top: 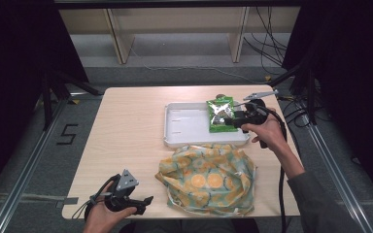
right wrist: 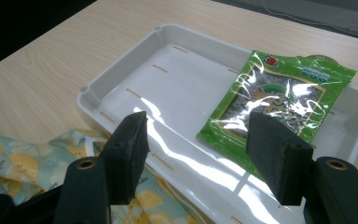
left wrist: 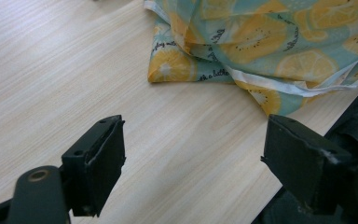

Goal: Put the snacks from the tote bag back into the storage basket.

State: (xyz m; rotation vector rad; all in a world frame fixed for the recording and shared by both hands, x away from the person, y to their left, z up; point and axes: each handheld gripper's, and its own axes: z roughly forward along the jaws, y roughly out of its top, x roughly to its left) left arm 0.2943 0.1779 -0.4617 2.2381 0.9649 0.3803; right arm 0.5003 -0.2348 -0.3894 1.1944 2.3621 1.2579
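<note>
Green packet (right wrist: 279,100): flat in white tray (right wrist: 121,79), right end
Right claw (right wrist: 200,144): open, empty, above tray
Left claw (left wrist: 191,163): open, empty, over surface (left wrist: 51,70)

The wooden table (top: 126,131) carries a white tray (top: 184,126) and a lemon-print cloth bag (top: 209,179).

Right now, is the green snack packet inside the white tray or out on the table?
Inside. The green snack packet lies flat on the floor of the white tray, at one end, within its raised rim. The right gripper is open above it, not holding it.
</note>
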